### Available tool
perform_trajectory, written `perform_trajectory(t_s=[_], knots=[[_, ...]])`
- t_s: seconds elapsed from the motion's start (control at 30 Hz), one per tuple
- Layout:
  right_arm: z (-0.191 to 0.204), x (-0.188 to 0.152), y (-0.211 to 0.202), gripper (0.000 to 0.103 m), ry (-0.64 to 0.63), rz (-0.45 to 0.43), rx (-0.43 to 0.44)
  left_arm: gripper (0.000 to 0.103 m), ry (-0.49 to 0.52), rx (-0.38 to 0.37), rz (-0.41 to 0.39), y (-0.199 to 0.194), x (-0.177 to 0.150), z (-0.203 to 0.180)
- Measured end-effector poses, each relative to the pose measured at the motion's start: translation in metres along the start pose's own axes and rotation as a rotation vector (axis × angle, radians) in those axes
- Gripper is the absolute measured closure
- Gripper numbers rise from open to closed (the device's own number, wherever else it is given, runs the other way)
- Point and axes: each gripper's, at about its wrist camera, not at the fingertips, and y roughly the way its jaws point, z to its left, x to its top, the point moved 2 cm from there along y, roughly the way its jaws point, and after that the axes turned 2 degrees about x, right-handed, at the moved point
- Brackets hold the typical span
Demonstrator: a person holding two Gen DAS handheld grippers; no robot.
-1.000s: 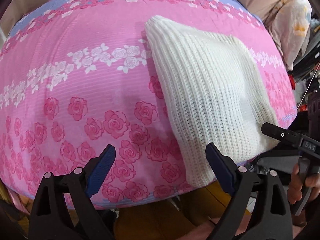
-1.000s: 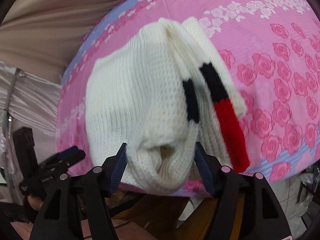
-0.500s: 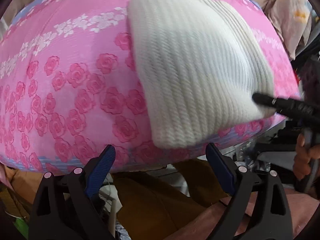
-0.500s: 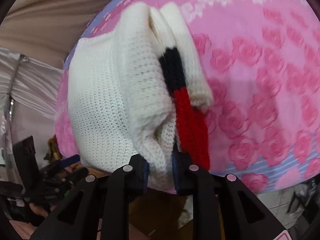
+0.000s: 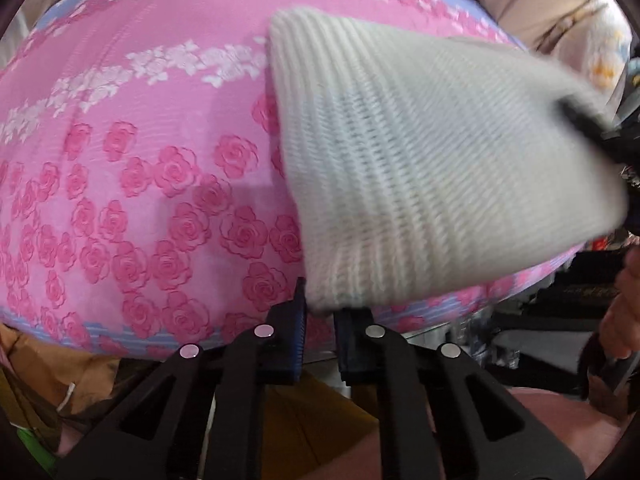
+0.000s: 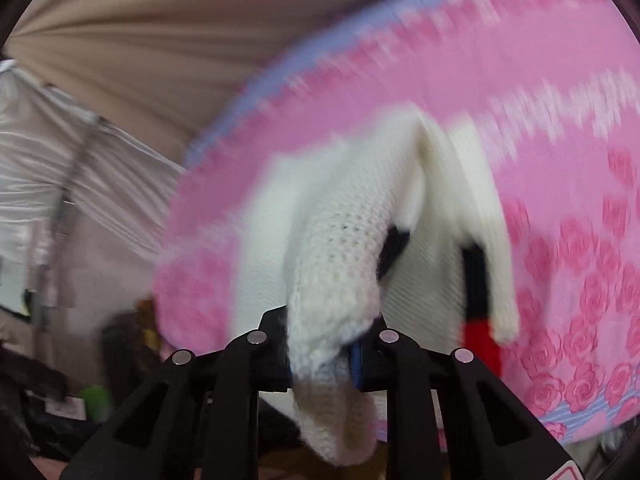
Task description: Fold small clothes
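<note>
A white knit sweater (image 5: 420, 168) with black and red sleeve stripes (image 6: 478, 300) lies folded on a pink rose-print bed cover (image 5: 132, 184). My left gripper (image 5: 320, 320) is shut on the sweater's near corner at the bed's front edge. My right gripper (image 6: 324, 348) is shut on the sweater's other near edge and lifts it; the knit (image 6: 332, 264) drapes over the jaws. In the left wrist view the right gripper (image 5: 596, 128) shows blurred at the far right, with the sweater raised there.
The bed cover's front edge (image 5: 120, 344) drops off close to my grippers. A beige curtain (image 6: 160, 40) and shiny plastic sheeting (image 6: 60, 168) hang behind the bed. Cluttered dark items (image 6: 40, 400) sit on the floor to the left.
The left gripper closed on the sweater's near corner. The right gripper, shut half a second ago, has raised its edge, and the right wrist view is now motion-blurred.
</note>
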Motion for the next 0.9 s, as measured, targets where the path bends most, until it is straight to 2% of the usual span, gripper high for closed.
perform_trajectory(t_s=[0.07,0.13,0.2,0.23,0.27,0.33,0.4,0.43,0.47,0.5,0.53,0.67,0.7,0.77,0.83,0.87,0.9], knots=[[0.019,0.007,-0.022,0.085,-0.063,-0.065,0.018,0.088,-0.001,-0.024,0.004,-0.002,0.003,0.000],[0.008,0.001,-0.024,0.085,-0.081,-0.057,-0.038,0.087,0.020,0.007,0.028,0.006,0.002,0.001],[-0.028,-0.016,0.008,0.085,-0.063,0.042,-0.189,0.083,0.020,0.009,0.070,0.018,-0.001,0.002],[-0.057,-0.035,0.031,0.085,-0.032,0.134,-0.282,0.082,0.026,0.010,0.084,0.019,-0.001,0.001],[-0.073,-0.046,0.041,0.085,0.016,0.160,-0.276,0.081,0.040,0.028,0.083,0.018,0.000,-0.002],[-0.079,-0.050,0.034,0.081,0.106,0.122,-0.205,0.073,0.078,0.056,0.062,0.008,0.002,-0.008],[-0.075,-0.045,0.026,0.075,0.114,0.109,-0.203,0.069,0.105,0.060,0.036,-0.010,0.000,-0.011],[-0.072,-0.040,0.022,0.073,0.105,0.105,-0.218,0.069,0.117,0.052,0.019,-0.016,-0.001,-0.012],[-0.071,-0.036,0.018,0.072,0.096,0.099,-0.232,0.064,0.128,0.054,-0.007,-0.025,0.002,-0.016],[-0.067,-0.032,0.011,0.069,0.085,0.080,-0.255,0.055,0.137,0.073,-0.053,-0.037,0.008,-0.017],[-0.062,-0.028,0.004,0.065,0.079,0.056,-0.275,0.053,0.139,0.090,-0.087,-0.045,0.013,-0.019],[-0.050,-0.009,-0.019,0.065,0.040,-0.040,-0.335,0.045,0.101,0.082,-0.174,-0.056,0.043,-0.025],[-0.047,-0.003,-0.024,0.065,0.037,-0.054,-0.329,0.045,0.090,0.115,-0.181,-0.049,0.053,-0.027],[-0.035,0.006,-0.024,0.067,0.021,-0.055,-0.257,0.045,0.109,0.158,-0.184,-0.038,0.061,-0.027],[-0.016,0.010,-0.011,0.069,-0.023,-0.035,-0.207,0.045,0.125,0.265,-0.151,-0.010,0.071,-0.027],[-0.006,0.010,0.001,0.072,-0.042,-0.006,-0.179,0.045,0.122,0.310,-0.131,0.001,0.073,-0.023],[0.004,0.009,0.013,0.080,-0.058,0.026,-0.157,0.045,0.109,0.344,-0.115,0.007,0.073,-0.016]])
